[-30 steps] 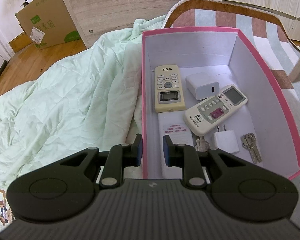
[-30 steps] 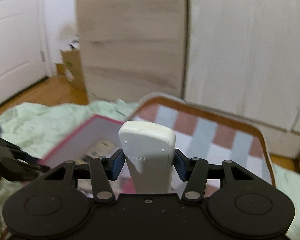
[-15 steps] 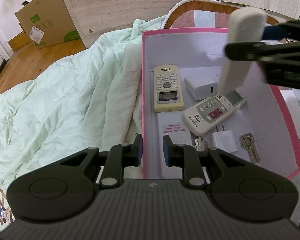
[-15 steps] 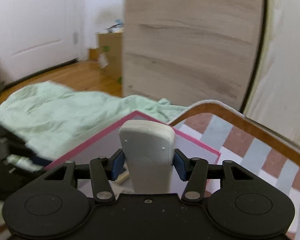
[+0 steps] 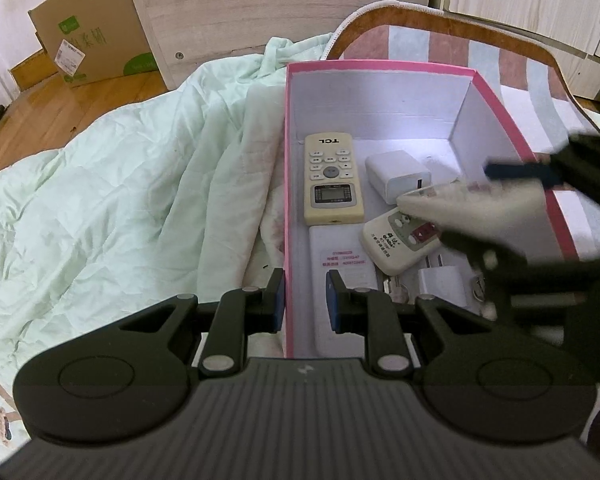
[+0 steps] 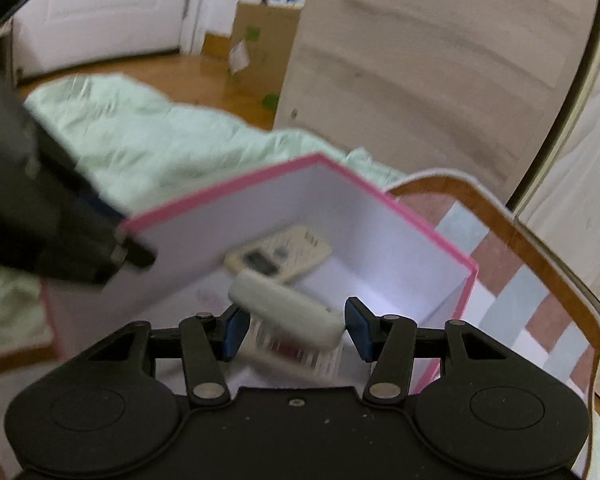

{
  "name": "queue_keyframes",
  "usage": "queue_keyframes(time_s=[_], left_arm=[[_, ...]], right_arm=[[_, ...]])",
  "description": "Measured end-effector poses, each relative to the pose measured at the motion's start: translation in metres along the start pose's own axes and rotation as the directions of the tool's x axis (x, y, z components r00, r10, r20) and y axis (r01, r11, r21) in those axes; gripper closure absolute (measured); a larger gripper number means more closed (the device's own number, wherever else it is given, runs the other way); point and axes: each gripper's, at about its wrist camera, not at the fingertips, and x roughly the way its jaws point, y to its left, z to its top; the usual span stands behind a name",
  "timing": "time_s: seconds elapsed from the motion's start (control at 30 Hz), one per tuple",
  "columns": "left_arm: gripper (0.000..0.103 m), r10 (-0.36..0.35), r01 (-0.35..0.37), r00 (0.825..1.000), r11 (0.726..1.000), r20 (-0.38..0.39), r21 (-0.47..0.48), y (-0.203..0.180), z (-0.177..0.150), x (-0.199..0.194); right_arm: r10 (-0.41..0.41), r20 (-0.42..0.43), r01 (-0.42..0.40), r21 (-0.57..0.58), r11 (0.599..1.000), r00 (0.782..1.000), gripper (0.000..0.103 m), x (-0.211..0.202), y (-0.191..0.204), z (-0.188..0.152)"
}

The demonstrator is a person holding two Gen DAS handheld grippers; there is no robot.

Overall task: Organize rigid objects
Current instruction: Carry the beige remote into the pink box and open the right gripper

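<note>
A pink-rimmed white box [image 5: 380,67] lies on the bed. My left gripper [image 5: 305,302] is shut on its near left wall. Inside lie a cream TCL remote [image 5: 331,178], a white charger block [image 5: 396,174], a white remote with a red button [image 5: 404,240], a small plug adapter [image 5: 442,282] and keys. My right gripper [image 6: 296,332] is over the box with its jaws spread apart. A white remote [image 6: 286,308] is blurred and tilted between the jaws, loose from the pads. It also shows in the left wrist view [image 5: 472,210].
A pale green quilt [image 5: 120,200] covers the bed left of the box. A striped mat with a brown edge [image 5: 512,64] lies under and behind the box. A cardboard carton [image 5: 88,28] and a wooden cabinet [image 5: 280,4] stand beyond.
My right gripper came down over the box and its jaws opened. The white remote it held upright now lies tilted and blurred between them. My left gripper has not moved.
</note>
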Motion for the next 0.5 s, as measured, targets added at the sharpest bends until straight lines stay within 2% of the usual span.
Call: queue_keyframes(time_s=[0.03, 0.17, 0.27, 0.5], left_arm=[[0.083, 0.000, 0.000, 1.000, 1.000, 0.000, 0.000, 0.000, 0.000, 0.000], [0.083, 0.001, -0.001, 1.000, 1.000, 0.000, 0.000, 0.000, 0.000, 0.000], [0.083, -0.001, 0.001, 1.000, 1.000, -0.001, -0.001, 0.000, 0.000, 0.001], [0.083, -0.011, 0.011, 1.000, 1.000, -0.002, -0.011, 0.002, -0.001, 0.001]], right_arm=[[0.010, -0.025, -0.010, 0.000, 1.000, 1.000, 0.058, 0.001, 0.003, -0.004], [0.010, -0.072, -0.011, -0.014, 1.000, 0.997, 0.059, 0.002, 0.013, -0.011], [0.005, -0.076, -0.005, -0.002, 1.000, 0.997, 0.059, 0.003, 0.015, -0.009], [-0.025, -0.001, 0.024, -0.100, 0.995, 1.000, 0.064, -0.002, 0.031, -0.009]])
